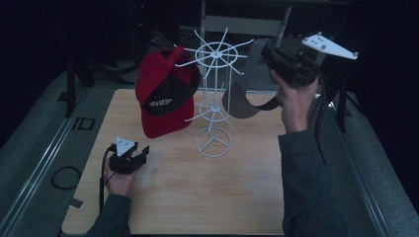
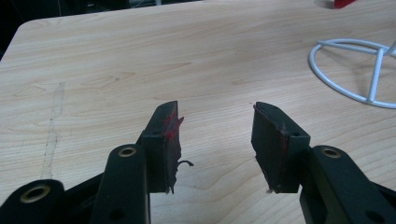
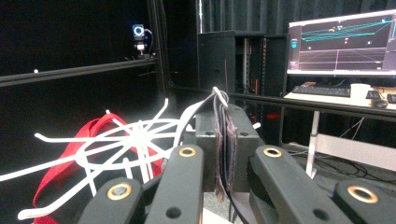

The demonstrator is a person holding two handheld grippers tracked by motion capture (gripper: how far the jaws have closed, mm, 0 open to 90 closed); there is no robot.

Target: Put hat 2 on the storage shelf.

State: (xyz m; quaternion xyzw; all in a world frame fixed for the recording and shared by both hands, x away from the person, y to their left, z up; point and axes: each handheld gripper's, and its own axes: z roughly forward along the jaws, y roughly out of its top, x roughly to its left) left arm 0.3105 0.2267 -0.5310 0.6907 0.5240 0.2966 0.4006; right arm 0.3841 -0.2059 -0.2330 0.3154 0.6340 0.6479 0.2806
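Observation:
A white wire hat rack stands mid-table, and its top ring of hooks spreads just before my right gripper. On the rack's left side hangs a red and black cap, seen as red fabric behind the spokes. My right gripper is raised at the rack's upper right, shut on the back strap of a grey cap. The strap is pinched between its jaws, close to a white hook tip. My left gripper rests low at the table's left, open with nothing in it.
The wooden table has bare room in front of and left of the rack's round base. A cable loop lies on the floor at the left. Beyond the table are black frame rails, a lit monitor and a small camera.

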